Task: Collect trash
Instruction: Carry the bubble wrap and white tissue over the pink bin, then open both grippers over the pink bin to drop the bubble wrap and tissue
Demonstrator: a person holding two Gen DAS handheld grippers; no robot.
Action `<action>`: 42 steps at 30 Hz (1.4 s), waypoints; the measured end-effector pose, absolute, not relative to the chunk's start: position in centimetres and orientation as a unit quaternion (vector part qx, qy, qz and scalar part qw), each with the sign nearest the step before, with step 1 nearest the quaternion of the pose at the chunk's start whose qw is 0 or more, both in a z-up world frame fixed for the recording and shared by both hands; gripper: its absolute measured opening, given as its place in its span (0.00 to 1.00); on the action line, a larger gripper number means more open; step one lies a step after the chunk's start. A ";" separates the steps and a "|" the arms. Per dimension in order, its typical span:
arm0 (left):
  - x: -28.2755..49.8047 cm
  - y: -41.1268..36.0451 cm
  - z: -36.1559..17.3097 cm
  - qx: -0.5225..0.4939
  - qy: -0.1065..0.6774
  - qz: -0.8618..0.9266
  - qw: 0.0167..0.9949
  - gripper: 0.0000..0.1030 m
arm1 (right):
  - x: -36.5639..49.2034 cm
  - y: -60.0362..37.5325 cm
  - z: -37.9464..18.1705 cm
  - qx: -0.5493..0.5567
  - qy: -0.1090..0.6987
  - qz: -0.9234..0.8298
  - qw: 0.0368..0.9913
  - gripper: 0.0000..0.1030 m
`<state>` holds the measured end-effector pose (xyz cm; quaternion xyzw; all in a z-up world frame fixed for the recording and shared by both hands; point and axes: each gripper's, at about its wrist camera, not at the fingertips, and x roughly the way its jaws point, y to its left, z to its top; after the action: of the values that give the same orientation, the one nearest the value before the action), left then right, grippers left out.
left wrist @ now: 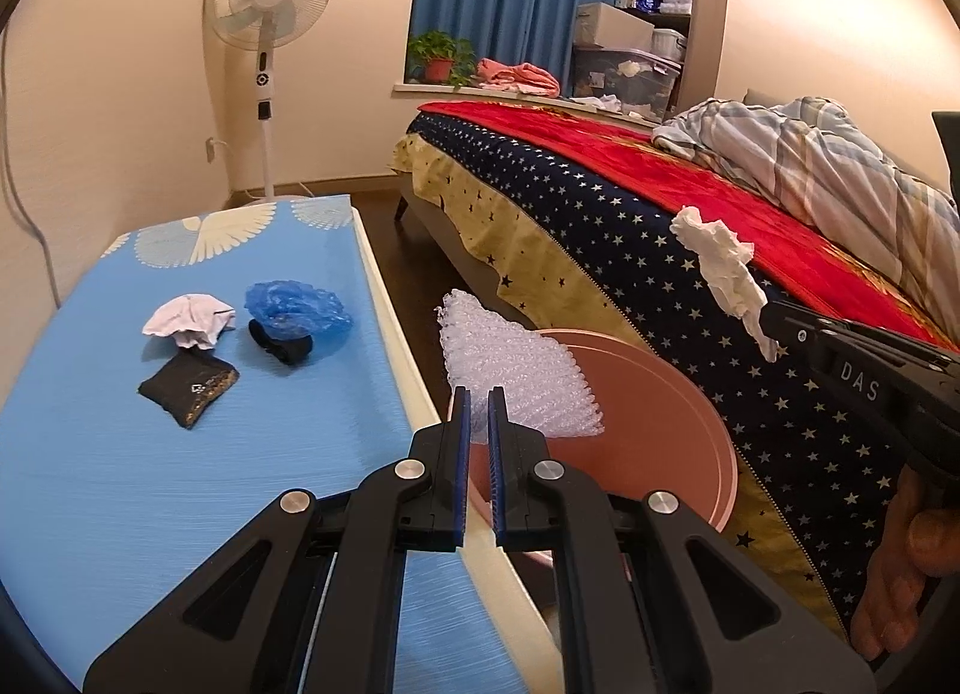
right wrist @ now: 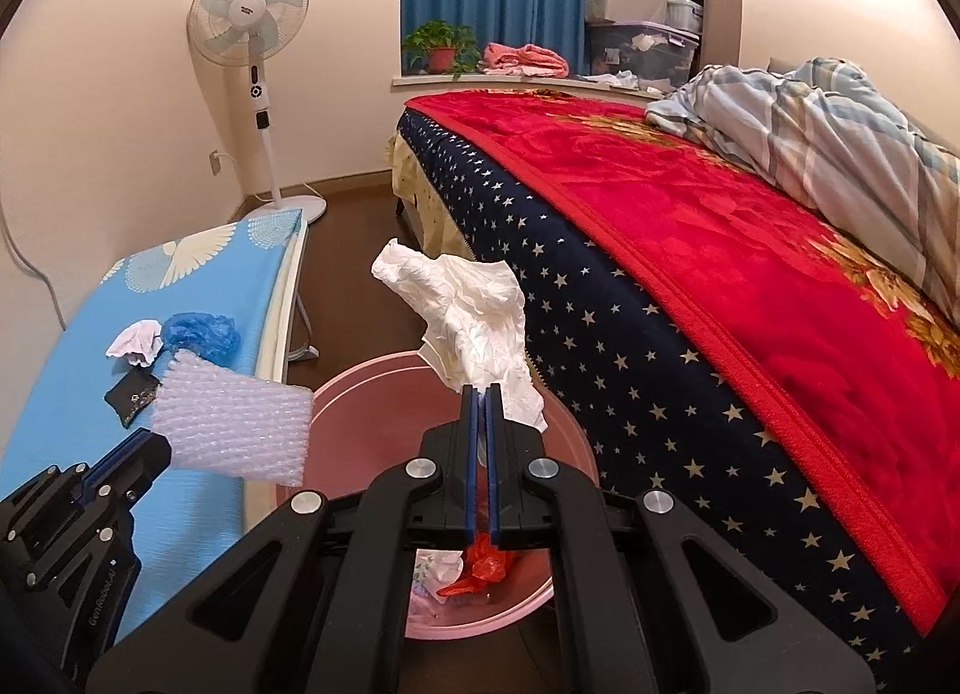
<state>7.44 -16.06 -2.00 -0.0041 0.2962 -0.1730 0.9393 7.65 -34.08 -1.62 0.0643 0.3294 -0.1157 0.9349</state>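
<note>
Your left gripper [left wrist: 479, 394] covers the near edge of the bubble wrap [left wrist: 516, 364], so you cannot see how much of the sheet sits between the pads; the wrap in turn hides the left rim of the pink bin [left wrist: 690, 424], and the bin's inside is out of sight from the left wrist; from the right wrist, the right gripper [right wrist: 483, 394] blocks most of the bin's contents, leaving only a red scrap [right wrist: 486, 565] and some pale bits too small to name; the white tissue [right wrist: 474, 322] has its lower end lost between the pads; the print on the black packet [left wrist: 189, 388] is too small to read.
</note>
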 end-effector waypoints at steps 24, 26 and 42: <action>8.4 -18.2 -3.1 -0.020 0.312 -0.199 0.929 0.07 | 7.8 -35.1 -2.5 0.086 0.338 -0.126 0.929 0.07; 8.7 -18.3 -3.5 -0.024 0.323 -0.208 0.923 0.18 | 7.8 -35.5 -2.6 0.093 0.340 -0.135 0.926 0.24; 8.8 -10.9 -2.3 -0.053 0.287 -0.144 0.946 0.25 | 7.9 -33.5 -1.8 0.111 0.300 -0.096 0.943 0.47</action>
<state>8.76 -10.91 -2.34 -0.0530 0.2873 -0.1438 0.9455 7.91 -33.45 -1.83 0.1111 0.2997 -0.0960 0.9427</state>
